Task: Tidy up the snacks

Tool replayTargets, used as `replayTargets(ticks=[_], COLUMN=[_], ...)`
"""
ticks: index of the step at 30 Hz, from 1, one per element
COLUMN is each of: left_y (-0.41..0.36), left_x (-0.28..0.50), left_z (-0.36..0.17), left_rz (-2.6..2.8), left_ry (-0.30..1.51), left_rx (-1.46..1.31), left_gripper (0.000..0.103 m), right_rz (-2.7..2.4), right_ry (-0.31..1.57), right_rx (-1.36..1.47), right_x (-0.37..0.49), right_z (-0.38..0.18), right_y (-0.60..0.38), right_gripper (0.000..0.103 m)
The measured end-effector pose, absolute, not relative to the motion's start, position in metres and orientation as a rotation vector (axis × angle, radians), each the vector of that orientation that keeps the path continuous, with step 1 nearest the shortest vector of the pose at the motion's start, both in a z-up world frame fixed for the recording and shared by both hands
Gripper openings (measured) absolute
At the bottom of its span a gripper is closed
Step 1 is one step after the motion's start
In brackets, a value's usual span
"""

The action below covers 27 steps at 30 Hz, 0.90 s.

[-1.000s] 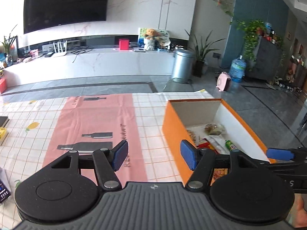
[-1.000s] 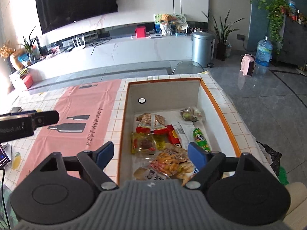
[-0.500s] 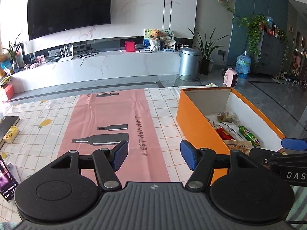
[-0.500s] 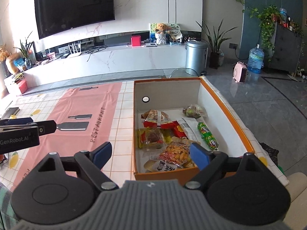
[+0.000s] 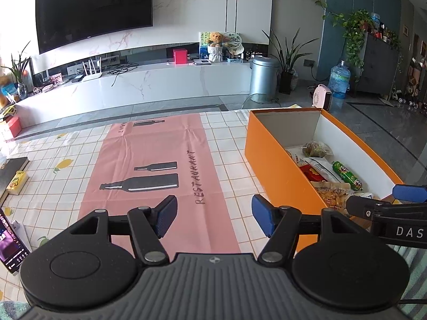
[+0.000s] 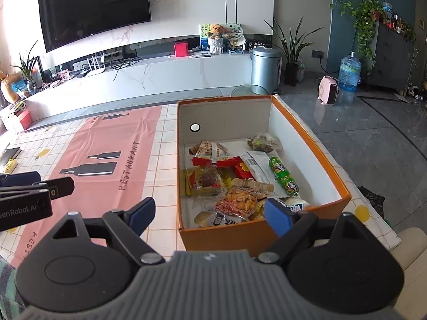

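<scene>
Snack packets [image 6: 234,178] heaped inside the orange box [image 6: 331,172] on the worktop [image 6: 162,160]. Light, crinkly, slippery, crushable; best pinched by a sealed edge. Left gripper [image 5: 214,218] and right gripper [image 6: 209,214] fingers apart, nothing between.

On the pink mat [image 5: 160,165] you read "RESTAURANT" in black capitals; the right gripper [image 5: 400,229] shows you "DAS"; the left gripper [image 6: 24,208] shows you "GenRobot.AI"; snack packet print stays illegible.

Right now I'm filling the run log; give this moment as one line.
left gripper: open, empty | right gripper: open, empty | snacks: in box | mat: bare
</scene>
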<state>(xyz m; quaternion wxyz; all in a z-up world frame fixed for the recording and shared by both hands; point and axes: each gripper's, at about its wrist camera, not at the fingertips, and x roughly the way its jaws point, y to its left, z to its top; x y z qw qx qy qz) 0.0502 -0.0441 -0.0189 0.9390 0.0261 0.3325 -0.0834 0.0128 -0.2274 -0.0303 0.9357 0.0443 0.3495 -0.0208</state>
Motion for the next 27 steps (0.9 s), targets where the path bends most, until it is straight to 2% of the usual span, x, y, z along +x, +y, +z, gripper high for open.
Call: replayTargets(ticks=[27], left_y=[-0.0461], left_x=[0.0466], left_z=[-0.0174], left_rz=[-0.162], left_ry=[0.693], left_rx=[0.068], left_gripper=[0.076], right_rz=[-0.044], right_ry=[0.701], right_rx=[0.073], right_x=[0.0055], right_z=[-0.0239], right_y=[-0.225], right_gripper=[0.087])
